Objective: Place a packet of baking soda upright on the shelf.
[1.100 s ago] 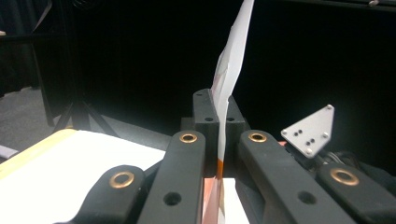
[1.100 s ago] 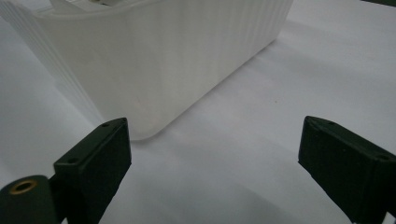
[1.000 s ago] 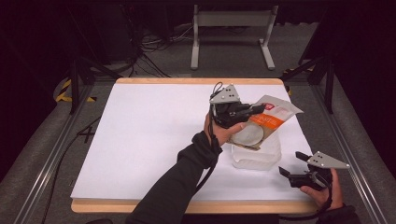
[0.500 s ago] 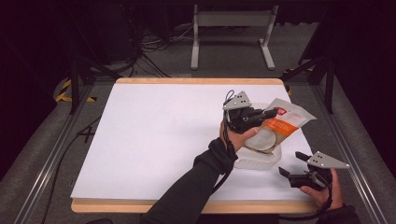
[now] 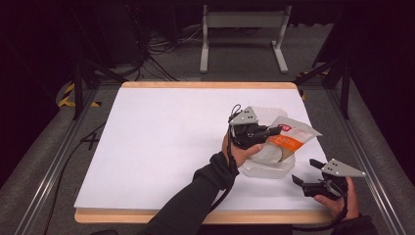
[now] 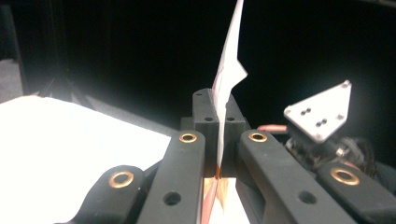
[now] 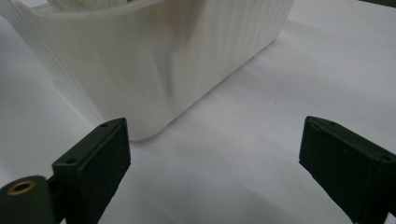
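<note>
Table: a rectangular wooden table (image 5: 205, 85), its pale wood edge showing along the far and near sides.
Cover: a white sheet (image 5: 161, 142) spread over nearly the whole top, smooth and flat.
On the sheet: a ribbed, see-through white plastic tub (image 5: 266, 169) stands on the right half, nearer the front edge than the back; in the right gripper view its rounded corner (image 7: 140, 70) sits directly on the sheet.
Left half of the sheet: plain white surface.

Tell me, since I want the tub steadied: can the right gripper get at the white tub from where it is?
Probably yes: the right gripper stands open facing the white tub's near corner, bare table between them.
</note>
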